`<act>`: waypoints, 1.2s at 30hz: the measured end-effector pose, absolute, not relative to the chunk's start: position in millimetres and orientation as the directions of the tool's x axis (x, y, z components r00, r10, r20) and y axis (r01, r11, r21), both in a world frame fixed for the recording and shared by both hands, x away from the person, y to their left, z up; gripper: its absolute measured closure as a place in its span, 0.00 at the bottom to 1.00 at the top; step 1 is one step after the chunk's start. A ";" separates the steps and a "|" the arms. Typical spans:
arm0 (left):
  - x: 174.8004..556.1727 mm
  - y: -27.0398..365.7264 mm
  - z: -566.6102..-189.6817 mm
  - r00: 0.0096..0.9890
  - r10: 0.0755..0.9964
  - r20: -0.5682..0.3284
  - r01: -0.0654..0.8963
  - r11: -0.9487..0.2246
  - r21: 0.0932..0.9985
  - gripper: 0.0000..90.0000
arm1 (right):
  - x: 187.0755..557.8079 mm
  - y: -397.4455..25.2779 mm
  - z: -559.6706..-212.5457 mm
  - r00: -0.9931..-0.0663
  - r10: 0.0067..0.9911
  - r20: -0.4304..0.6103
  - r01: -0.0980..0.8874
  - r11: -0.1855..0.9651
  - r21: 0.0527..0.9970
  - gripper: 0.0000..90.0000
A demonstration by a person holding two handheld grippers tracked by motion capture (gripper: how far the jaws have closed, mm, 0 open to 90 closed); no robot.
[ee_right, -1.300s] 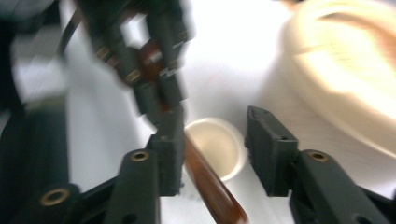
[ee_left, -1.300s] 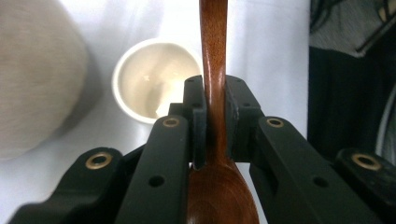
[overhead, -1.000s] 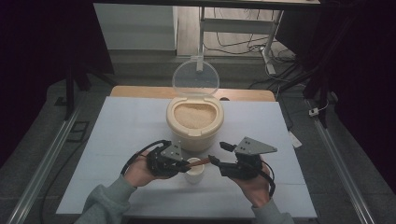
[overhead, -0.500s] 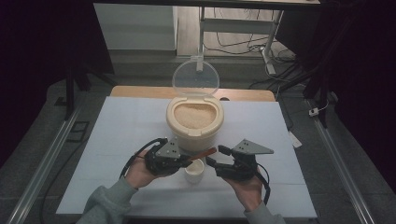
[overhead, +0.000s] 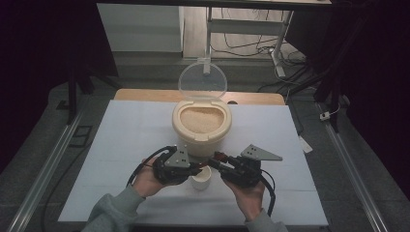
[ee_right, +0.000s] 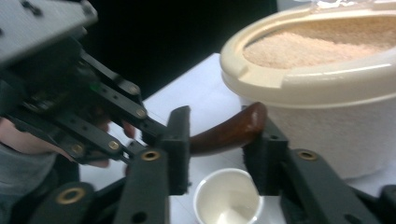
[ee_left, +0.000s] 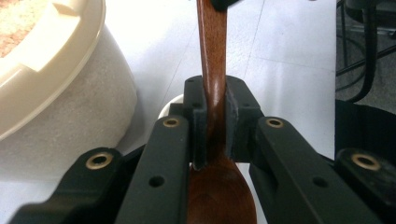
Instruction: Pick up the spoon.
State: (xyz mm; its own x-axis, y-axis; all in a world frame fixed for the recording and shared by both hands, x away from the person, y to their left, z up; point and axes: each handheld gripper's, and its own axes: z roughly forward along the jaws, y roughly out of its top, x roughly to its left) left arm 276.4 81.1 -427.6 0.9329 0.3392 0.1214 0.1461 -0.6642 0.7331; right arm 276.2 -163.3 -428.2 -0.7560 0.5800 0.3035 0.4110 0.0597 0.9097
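A dark wooden spoon (ee_left: 212,70) is clamped at its neck by my left gripper (ee_left: 215,116), which is shut on it, with the bowl toward the camera. The handle (ee_right: 224,133) points at my right gripper (ee_right: 219,149). Those jaws stand apart and the handle's tip lies between them, untouched as far as I can see. A small white cup (overhead: 201,180) stands on the table right under both grippers' tips, left (overhead: 197,169) and right (overhead: 213,163). Behind them stands a cream container (overhead: 201,126) full of pale grain, with its clear lid (overhead: 203,82) raised.
The white tabletop (overhead: 135,130) stretches to both sides of the container. The person's hands hold the grippers near the front edge. Metal rails run along the floor at left and right. The container's wall (ee_left: 56,107) is close to the left gripper.
Both grippers have shifted slightly, and the right one has come closer to the left, so the spoon handle's end now lies between its jaws. Container and cup have not moved.
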 end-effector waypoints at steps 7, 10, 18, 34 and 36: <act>273.7 82.1 -424.9 0.934 0.327 0.144 0.120 -0.667 0.736 0.89 | 274.7 -163.7 -424.1 -0.804 0.488 0.339 0.395 0.013 0.919 0.89; 272.1 81.8 -424.2 0.932 0.331 0.146 0.117 -0.660 0.742 0.89 | 273.0 -162.8 -422.1 -0.823 0.465 0.327 0.374 0.010 0.927 0.92; 268.5 99.2 -420.9 0.893 0.443 0.074 0.203 -0.545 0.813 0.43 | 269.6 -172.8 -413.0 -0.839 0.458 0.294 0.308 -0.046 0.950 0.92; 250.3 205.4 -469.2 0.726 0.685 -0.055 0.421 -0.380 0.824 0.24 | 269.5 -203.3 -391.5 -0.834 0.479 0.273 0.230 -0.148 0.962 0.92; 249.4 214.2 -475.1 0.712 0.700 -0.055 0.431 -0.375 0.821 0.23 | 269.8 -206.8 -389.5 -0.832 0.484 0.270 0.220 -0.159 0.962 0.92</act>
State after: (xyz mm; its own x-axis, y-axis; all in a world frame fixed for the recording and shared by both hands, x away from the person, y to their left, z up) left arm 249.4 214.2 -475.1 0.7119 0.7001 -0.0547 0.4314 -0.3745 0.8208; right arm 269.8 -206.8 -389.5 -0.8323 0.4840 0.2704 0.2200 -0.1593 0.9624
